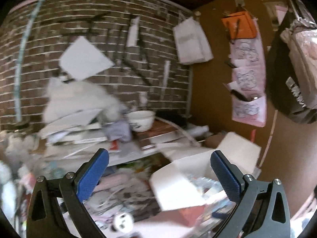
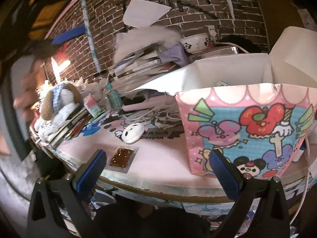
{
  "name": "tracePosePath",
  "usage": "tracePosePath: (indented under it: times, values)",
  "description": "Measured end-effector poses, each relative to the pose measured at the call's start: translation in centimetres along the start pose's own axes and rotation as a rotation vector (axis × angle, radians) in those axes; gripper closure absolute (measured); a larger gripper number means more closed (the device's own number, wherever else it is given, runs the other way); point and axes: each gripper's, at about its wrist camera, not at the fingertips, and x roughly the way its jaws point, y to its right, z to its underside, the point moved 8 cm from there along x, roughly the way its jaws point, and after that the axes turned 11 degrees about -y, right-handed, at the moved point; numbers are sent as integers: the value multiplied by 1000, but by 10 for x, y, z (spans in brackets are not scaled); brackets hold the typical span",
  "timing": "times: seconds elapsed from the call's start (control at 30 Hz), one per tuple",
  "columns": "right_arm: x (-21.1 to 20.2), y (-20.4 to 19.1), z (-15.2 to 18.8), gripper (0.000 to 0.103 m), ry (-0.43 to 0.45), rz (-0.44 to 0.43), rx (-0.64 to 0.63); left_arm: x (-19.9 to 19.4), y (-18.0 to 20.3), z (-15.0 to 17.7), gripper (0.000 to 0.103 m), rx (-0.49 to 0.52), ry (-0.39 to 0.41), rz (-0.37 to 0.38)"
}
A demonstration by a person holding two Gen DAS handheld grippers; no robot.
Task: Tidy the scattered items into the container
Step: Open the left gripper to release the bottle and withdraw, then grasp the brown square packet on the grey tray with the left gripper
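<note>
The one container, a pink cartoon-printed box (image 2: 249,127), stands open-topped on the right of the pink surface (image 2: 158,158), and something pale already shows inside it (too little visible to name). By my judgement the tidying is partly done: still out are one white panda-faced pouch (image 2: 133,132) mid-surface and one sealed packet of brown snack (image 2: 120,157) near the front edge. Both the left claw (image 1: 158,176) and right claw (image 2: 156,174) gape wide, holding nothing.
</note>
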Motion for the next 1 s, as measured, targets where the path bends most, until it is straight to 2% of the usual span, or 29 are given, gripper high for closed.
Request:
tracePosePath:
  times: [0.2, 0.33, 0.5, 0.7, 0.83, 1.0]
  values:
    - [2, 3, -1, 0, 3, 72, 16, -5, -36, 44, 0, -40, -52, -140]
    - [2, 4, -2, 0, 4, 110, 23, 3, -61, 75, 0, -93, -111, -200]
    - [1, 3, -2, 0, 13, 142, 18, 8, -86, 110, 0, -169, -166, -214]
    - [5, -2, 0, 0, 9, 138, 5, 24, -98, 146, 0, -175, -235, -234]
    - [8, -4, 2, 0, 1, 136, -1, 34, -94, 167, 0, -192, -262, -205]
    - [12, -4, 4, 0, -10, 129, 0, 48, -75, 185, 0, -160, -284, -191]
